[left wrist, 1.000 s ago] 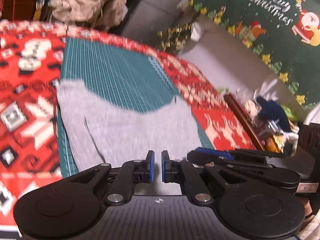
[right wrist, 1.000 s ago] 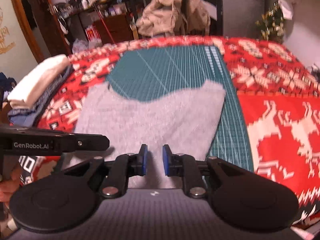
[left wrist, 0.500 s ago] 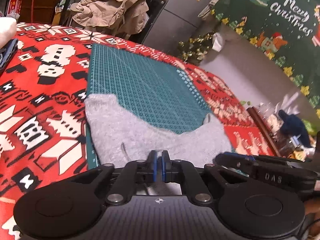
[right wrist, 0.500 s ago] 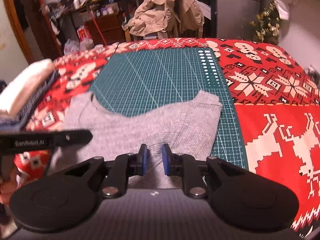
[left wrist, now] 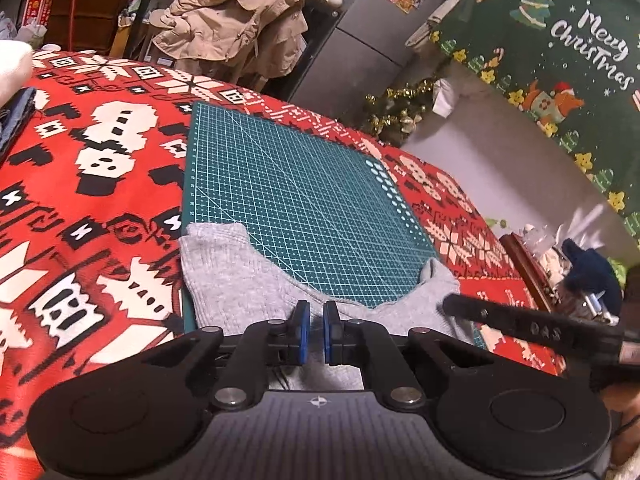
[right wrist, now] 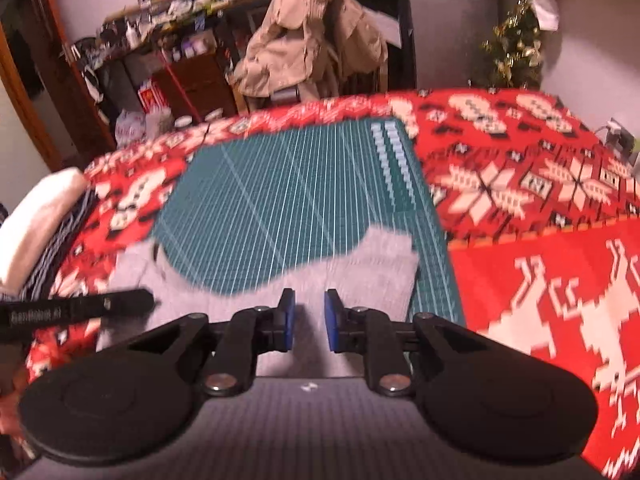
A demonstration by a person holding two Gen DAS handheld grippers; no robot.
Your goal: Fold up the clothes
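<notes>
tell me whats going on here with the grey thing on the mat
A person holds a gripper in each hand over a grey garment lying on a green cutting mat. The left gripper and right gripper both sit at its near edge, jaws slightly apart; whether either pinches cloth is unclear.

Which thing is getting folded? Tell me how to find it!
Look at the big red Christmas blanket, then the green grid mat lying on it. At the mat's near edge lies the grey knit garment, the only plain grey, soft thing there, with a curved scoop cut out of its far edge.
</notes>
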